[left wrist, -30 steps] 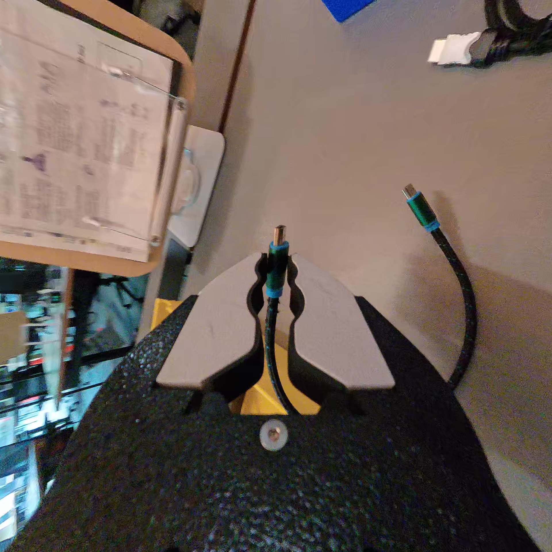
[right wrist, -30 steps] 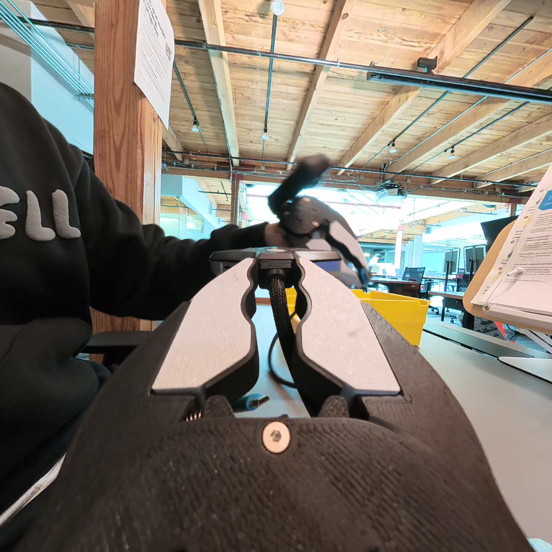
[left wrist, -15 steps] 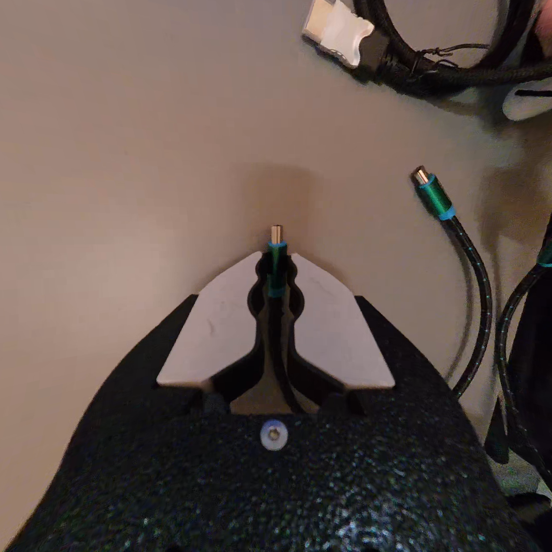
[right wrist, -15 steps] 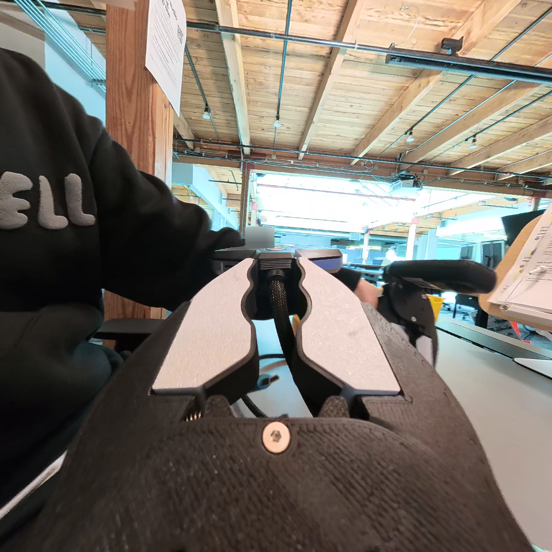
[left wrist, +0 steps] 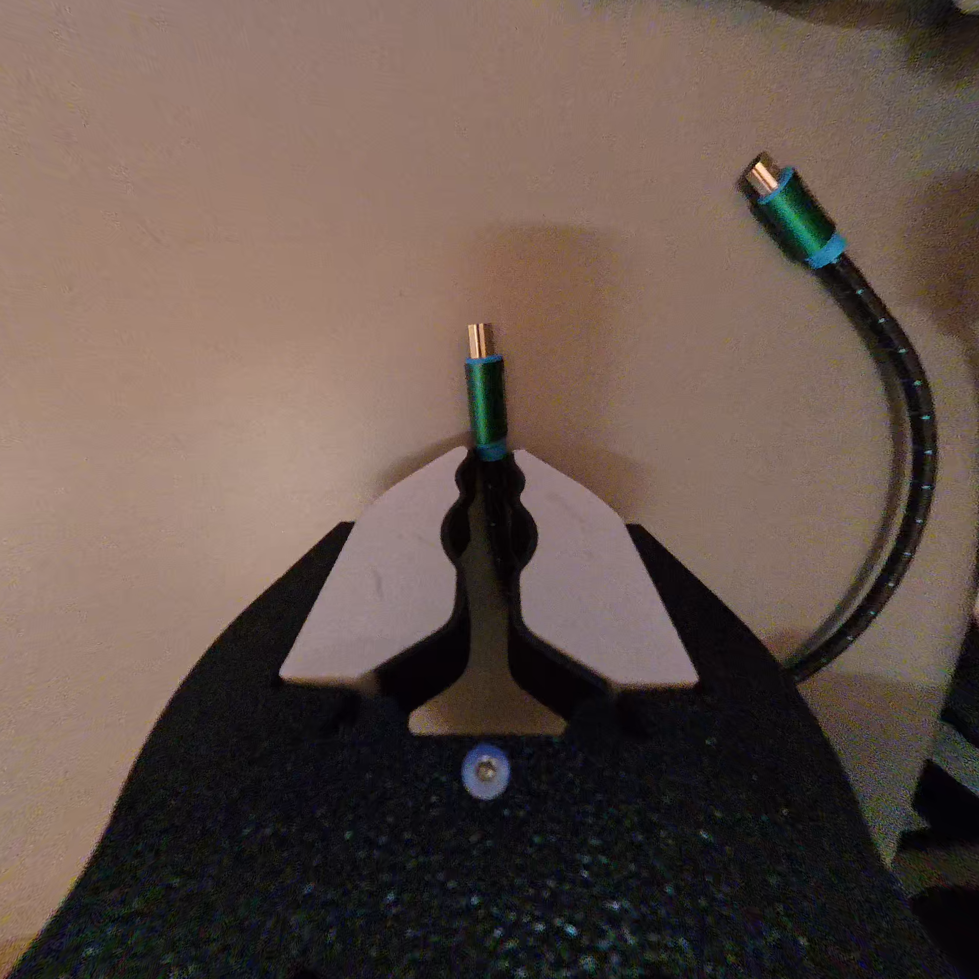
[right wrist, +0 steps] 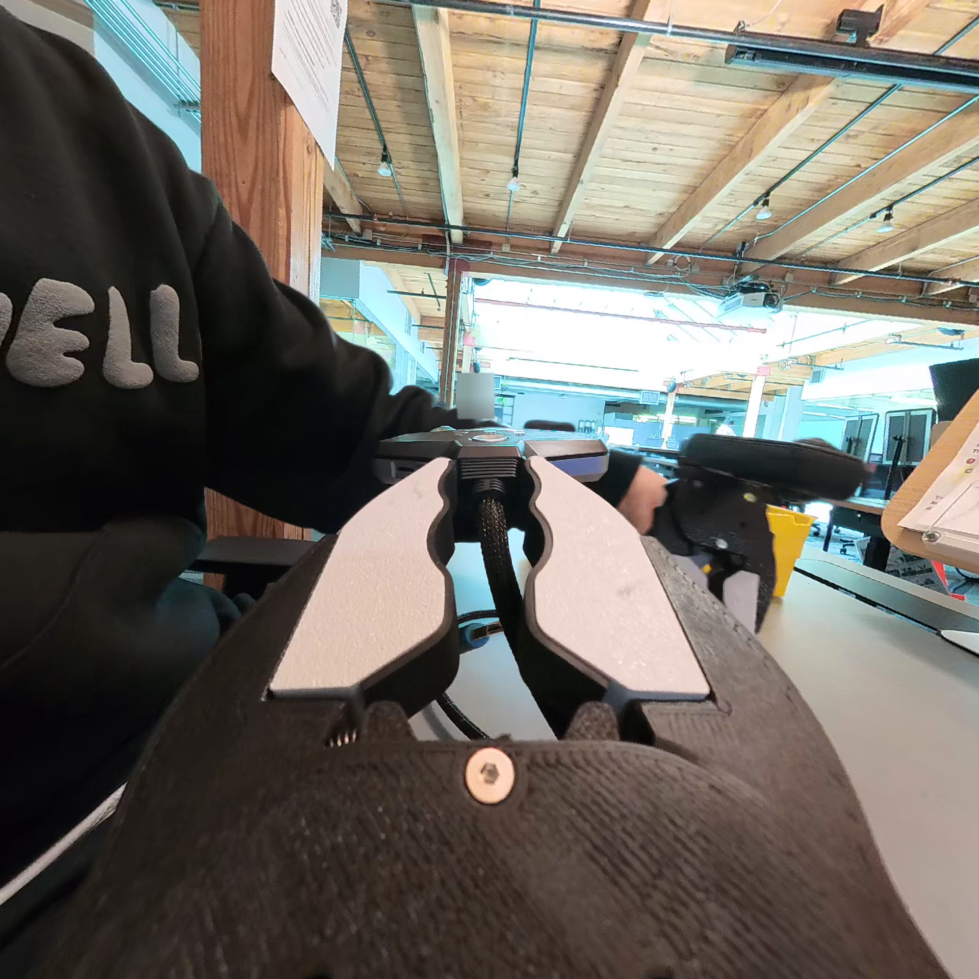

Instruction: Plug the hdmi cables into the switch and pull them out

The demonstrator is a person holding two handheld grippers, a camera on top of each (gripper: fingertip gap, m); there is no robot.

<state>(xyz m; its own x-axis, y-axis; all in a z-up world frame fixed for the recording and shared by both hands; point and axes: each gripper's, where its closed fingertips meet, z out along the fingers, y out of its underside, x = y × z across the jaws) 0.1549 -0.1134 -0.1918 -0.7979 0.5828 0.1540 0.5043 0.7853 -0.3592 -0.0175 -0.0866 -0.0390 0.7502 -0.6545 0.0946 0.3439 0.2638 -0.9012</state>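
Two wrist views, near to far. Left view: the left hand-held gripper (left wrist: 490,455) is clenched on a braided cable just behind its green plug (left wrist: 484,408), whose gold tip points away over the bare grey desk (left wrist: 238,238). To the right a second green-plugged cable (left wrist: 911,450) arcs above the desk, its plug (left wrist: 792,220) free and well apart from the first. Lighting in this view is dim and warm.

Right view: the right hand-held gripper (right wrist: 490,471) grips the ribbed black plug (right wrist: 488,469) of a black braided cable (right wrist: 498,561), which is seated in the near edge of the flat dark switch (right wrist: 492,445). Below, between the fingers, a blue-collared plug (right wrist: 477,633) lies on the desk. A person in a black sweatshirt (right wrist: 132,424) sits at left; the sleeve reaches behind the switch to the left hand-held gripper at right. Farther off stand a yellow bin (right wrist: 786,545), a tilted board with papers (right wrist: 937,508), a wooden post (right wrist: 254,159), and an open office under a timber-beam ceiling (right wrist: 583,132) with pendant lights.
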